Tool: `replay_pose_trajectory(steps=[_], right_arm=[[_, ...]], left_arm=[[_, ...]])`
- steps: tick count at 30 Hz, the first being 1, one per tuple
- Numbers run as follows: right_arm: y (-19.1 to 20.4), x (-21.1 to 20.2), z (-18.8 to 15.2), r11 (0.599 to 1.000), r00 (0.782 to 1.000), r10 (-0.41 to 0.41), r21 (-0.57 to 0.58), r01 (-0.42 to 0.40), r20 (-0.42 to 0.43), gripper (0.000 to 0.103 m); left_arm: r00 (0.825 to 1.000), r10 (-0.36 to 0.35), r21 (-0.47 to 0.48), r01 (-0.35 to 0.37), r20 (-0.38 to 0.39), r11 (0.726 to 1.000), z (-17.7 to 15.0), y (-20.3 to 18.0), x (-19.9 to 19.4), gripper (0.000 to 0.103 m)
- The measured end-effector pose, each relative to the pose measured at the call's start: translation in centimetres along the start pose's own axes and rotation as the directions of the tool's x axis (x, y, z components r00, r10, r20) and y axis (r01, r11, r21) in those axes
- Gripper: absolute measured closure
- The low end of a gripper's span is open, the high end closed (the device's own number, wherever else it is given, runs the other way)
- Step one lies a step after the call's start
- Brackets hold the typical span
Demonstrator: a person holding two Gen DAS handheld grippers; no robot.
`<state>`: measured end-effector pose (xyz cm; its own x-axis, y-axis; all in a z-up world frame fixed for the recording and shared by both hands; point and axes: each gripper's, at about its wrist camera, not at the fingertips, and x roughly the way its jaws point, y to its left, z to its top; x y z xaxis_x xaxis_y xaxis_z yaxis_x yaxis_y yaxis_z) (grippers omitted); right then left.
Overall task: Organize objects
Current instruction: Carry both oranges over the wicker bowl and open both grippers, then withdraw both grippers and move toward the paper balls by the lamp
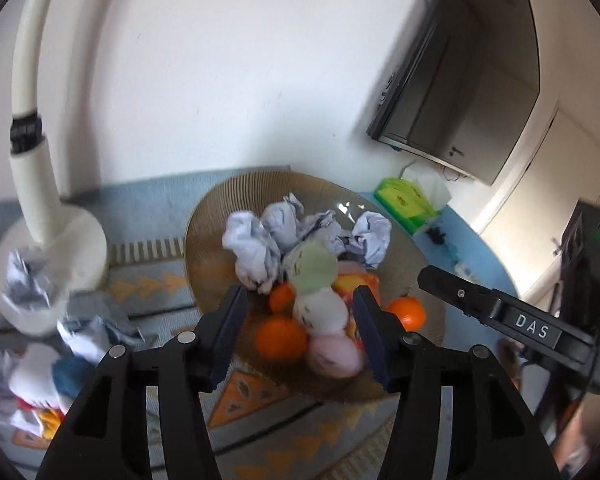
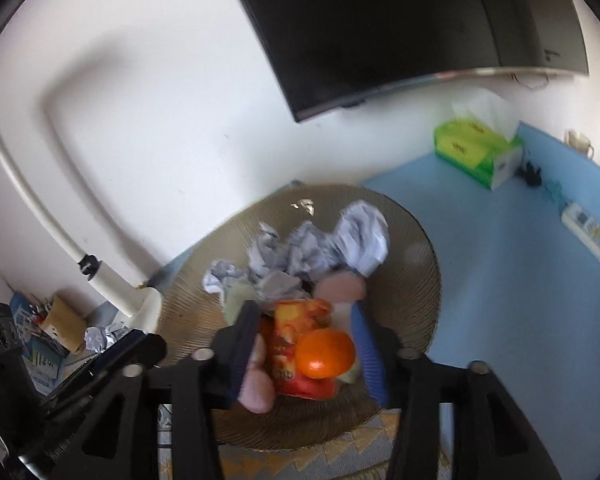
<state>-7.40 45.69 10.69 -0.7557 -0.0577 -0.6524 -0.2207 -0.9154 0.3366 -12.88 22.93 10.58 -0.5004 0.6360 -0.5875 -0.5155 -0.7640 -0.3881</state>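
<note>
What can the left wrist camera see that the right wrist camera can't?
Only the left wrist view shows three oranges together, the lamp's round base, and the right gripper from the side. Only the right wrist view shows a white remote on the blue surface and a brown box among clutter. Both show the woven tray, crumpled paper balls, the red snack packet, the green tissue box and the dark screen.
</note>
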Motion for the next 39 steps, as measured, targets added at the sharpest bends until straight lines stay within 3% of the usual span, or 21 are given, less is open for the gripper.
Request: replay_pose_trajectory(steps=[3,4,7,8,9,12,15,18,20,22,24,27,39], right_arm=[[0.9,-1.7,-1.2,0.999,0.999,0.038,-0.024,-0.038,0.023,0.038],[1.9,-2.5,-1.9,0.997,0.998,0.057,-0.044,-0.056,0.019,0.038],[5.0,-4.1,-4.6,0.984,0.988,0.155,-0.092,-0.156,-0.011,0.034],[6.0,-4.3,-5.6,0.977,0.984,0.179,-0.111,-0.18,-0.024,0.025],[7.4,-4.6,-7.1,0.969,0.979,0.2,-0.139,-0.203,-0.038,0.019],[10.9,-4.7,-10.9,0.948,0.973,0.221,-0.219,-0.232,-0.073,0.018],[13.8,-3.3,-15.1,0.929,0.975,0.19,-0.299,-0.216,-0.116,0.018],[15.4,-1.9,-18.3,0.908,0.985,0.14,-0.383,-0.169,-0.103,0.018],[15.6,-1.2,-19.5,0.903,0.99,0.113,-0.406,-0.139,-0.086,0.018],[16.0,-1.3,-19.9,0.892,0.995,0.083,-0.44,-0.102,-0.063,0.018],[16.0,-1.7,-20.0,0.891,0.995,0.09,-0.443,-0.101,-0.045,0.012],[15.7,-1.7,-20.0,0.894,0.996,0.079,-0.438,-0.092,-0.047,0.008],[16.3,-2.2,-20.3,0.883,0.998,0.055,-0.466,-0.049,0.001,0.006]], left_arm=[[0.999,0.012,-0.001,-0.012,0.032,1.0,-1.1,0.5,-2.9,0.05],[0.999,0.02,-0.003,-0.02,0.044,1.0,-1.7,0.7,-4.4,0.045],[0.993,0.044,-0.033,-0.04,0.113,0.999,-4.1,1.7,-9.4,0.011],[0.988,0.059,-0.05,-0.052,0.145,0.997,-5.1,2.1,-11.2,0.002],[0.98,0.081,-0.071,-0.07,0.182,0.995,-6.6,2.8,-13.5,0.002],[0.965,0.178,-0.129,-0.155,0.191,0.979,-10.0,5.1,-17.2,0.002],[0.944,0.286,-0.189,-0.254,0.167,0.949,-14.0,8.2,-18.5,0.002],[0.925,0.354,-0.207,-0.322,0.14,0.924,-16.5,10.1,-18.0,0.002],[0.919,0.369,-0.206,-0.338,0.138,0.918,-17.0,10.7,-18.0,0.002],[0.926,0.343,-0.213,-0.308,0.159,0.927,-16.9,11.0,-18.4,0.002],[0.918,0.363,-0.213,-0.327,0.162,0.921,-16.9,11.3,-18.3,0.002],[0.924,0.355,-0.219,-0.321,0.141,0.922,-16.8,11.7,-18.0,0.002],[0.925,0.353,-0.244,-0.314,0.139,0.918,-17.1,12.1,-18.2,0.002]])
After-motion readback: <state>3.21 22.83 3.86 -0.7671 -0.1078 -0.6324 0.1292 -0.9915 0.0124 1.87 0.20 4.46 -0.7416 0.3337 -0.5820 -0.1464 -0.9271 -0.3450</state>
